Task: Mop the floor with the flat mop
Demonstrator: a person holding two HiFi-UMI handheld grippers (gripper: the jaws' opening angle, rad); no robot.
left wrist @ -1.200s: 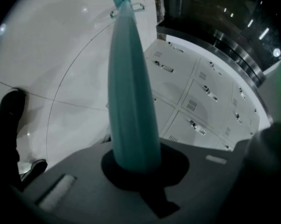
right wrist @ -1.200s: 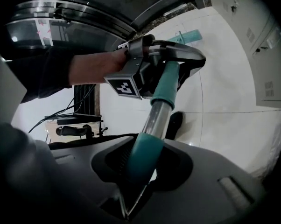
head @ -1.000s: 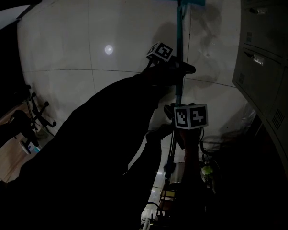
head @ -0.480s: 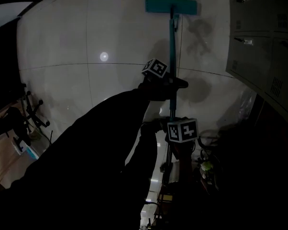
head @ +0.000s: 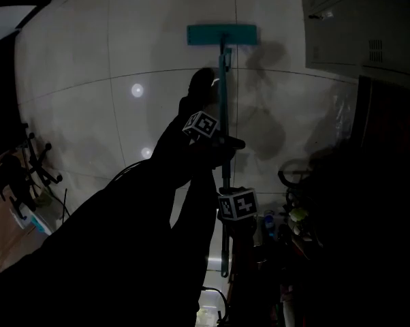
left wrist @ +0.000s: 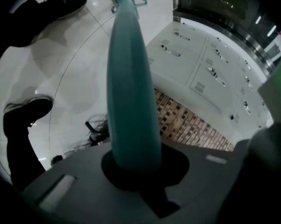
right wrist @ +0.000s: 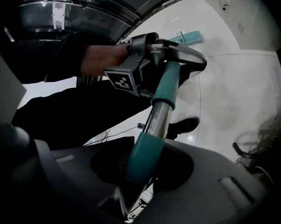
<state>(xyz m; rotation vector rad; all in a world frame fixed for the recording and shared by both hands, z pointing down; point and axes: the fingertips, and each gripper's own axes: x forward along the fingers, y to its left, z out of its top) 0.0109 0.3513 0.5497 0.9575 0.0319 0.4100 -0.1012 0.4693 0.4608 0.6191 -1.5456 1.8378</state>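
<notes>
The flat mop's teal head (head: pixel 222 35) lies flat on the pale tiled floor (head: pixel 123 53) ahead of me, and its handle (head: pixel 223 94) runs back toward me. My left gripper (head: pixel 227 142) is shut on the handle (left wrist: pixel 131 87) higher up, its marker cube (head: pixel 203 125) to the left. My right gripper (head: pixel 227 213) is shut on the handle lower down, on the teal grip (right wrist: pixel 147 153) below a bare metal section (right wrist: pixel 159 118). The right gripper view shows the left gripper (right wrist: pixel 150 55) and the mop head (right wrist: pixel 189 37) beyond it.
Grey lockers (head: pixel 355 26) stand along the right, also seen in the left gripper view as lockers (left wrist: pixel 201 64). Dark clutter and cables (head: pixel 293 216) sit at the lower right. A chair base (head: pixel 35 169) stands at the left. The person's shoes (left wrist: pixel 28 115) rest on the floor.
The mop head has drawn nearer and to the left in the head view. Both grippers have moved back and left with the handle, still shut on it.
</notes>
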